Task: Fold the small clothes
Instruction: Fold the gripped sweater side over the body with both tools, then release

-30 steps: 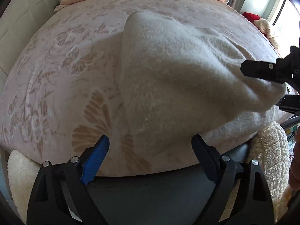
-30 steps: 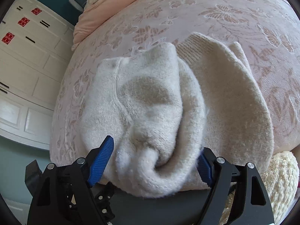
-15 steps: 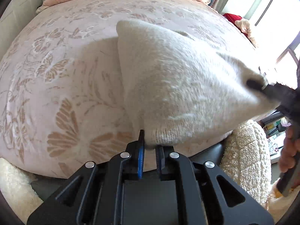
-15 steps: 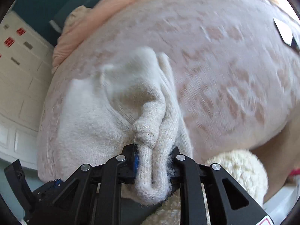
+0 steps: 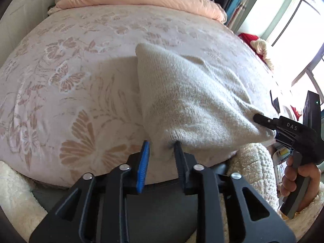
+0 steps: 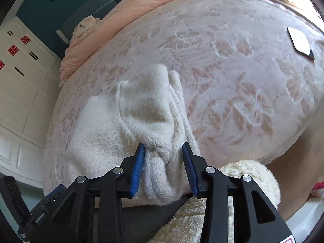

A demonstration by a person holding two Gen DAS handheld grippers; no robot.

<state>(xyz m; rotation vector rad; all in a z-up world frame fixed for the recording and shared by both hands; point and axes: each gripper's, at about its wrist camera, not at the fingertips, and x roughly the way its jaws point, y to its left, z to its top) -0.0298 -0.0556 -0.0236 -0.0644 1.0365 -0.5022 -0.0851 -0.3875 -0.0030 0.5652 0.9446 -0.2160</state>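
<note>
On the bed (image 5: 85, 64), your sweater (image 5: 194, 101) is lifted off the floral cover, strung between both tongs. Your left tongs (image 5: 161, 151) clamped its hem half a second ago and have just been opening; now the knit sits between parted pads, touching only one. Your right tongs (image 6: 164, 162) have likewise been opening, with a bunched fold loose between the pads. Both grips look to be slackening, so the sweater may drop before you fold it.
</note>
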